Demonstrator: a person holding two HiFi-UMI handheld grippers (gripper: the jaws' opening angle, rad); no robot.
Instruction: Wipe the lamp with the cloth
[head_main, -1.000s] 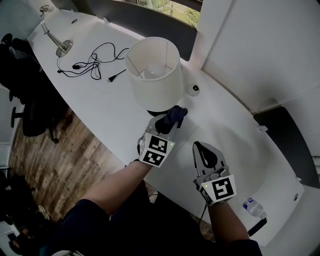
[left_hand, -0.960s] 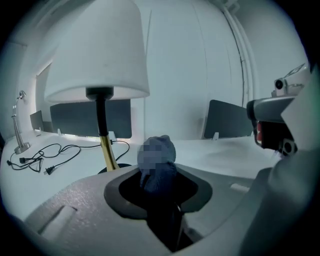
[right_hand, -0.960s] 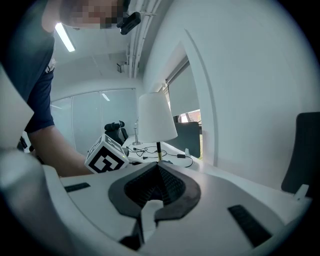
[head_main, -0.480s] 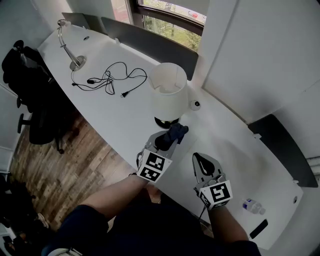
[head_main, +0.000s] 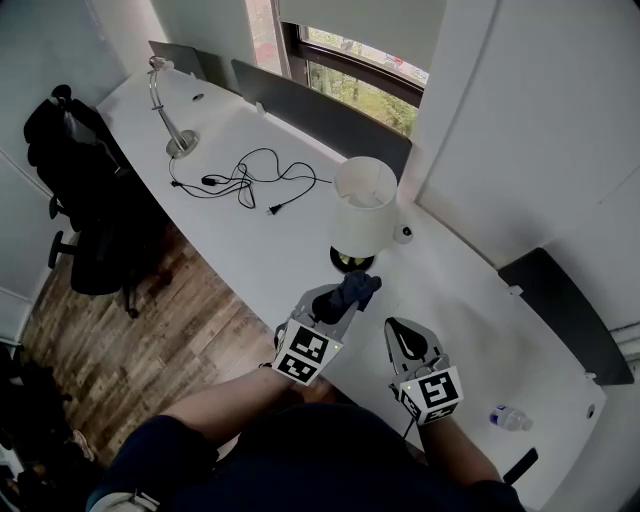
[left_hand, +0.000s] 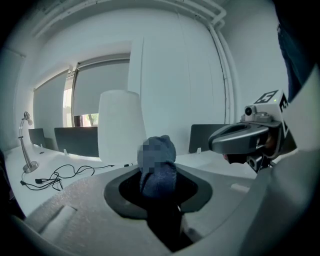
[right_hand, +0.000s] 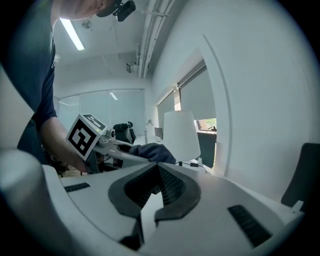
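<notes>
A table lamp with a white shade (head_main: 362, 208) and a dark base (head_main: 351, 263) stands on the long white desk (head_main: 250, 240). My left gripper (head_main: 352, 290) is shut on a dark blue cloth (head_main: 357, 289), just in front of the lamp's base and apart from it. In the left gripper view the cloth (left_hand: 159, 167) bulges up between the jaws, with the shade (left_hand: 120, 125) behind. My right gripper (head_main: 397, 327) hovers to the right, jaws shut with nothing between them. From the right gripper view (right_hand: 160, 187) I see the cloth (right_hand: 152, 151) and the shade (right_hand: 181, 132) ahead.
A silver desk lamp (head_main: 168, 105) and a tangled black cable (head_main: 245, 180) lie at the desk's far left. A small round white object (head_main: 403, 235) sits right of the lamp. A water bottle (head_main: 509, 419) and a dark flat item (head_main: 520, 466) are at the near right. Black chairs (head_main: 85, 210) stand left of the desk.
The head view has drawn back and up, so the lamp looks smaller and farther. Both grippers keep their pose; the left still holds the cloth before the base.
</notes>
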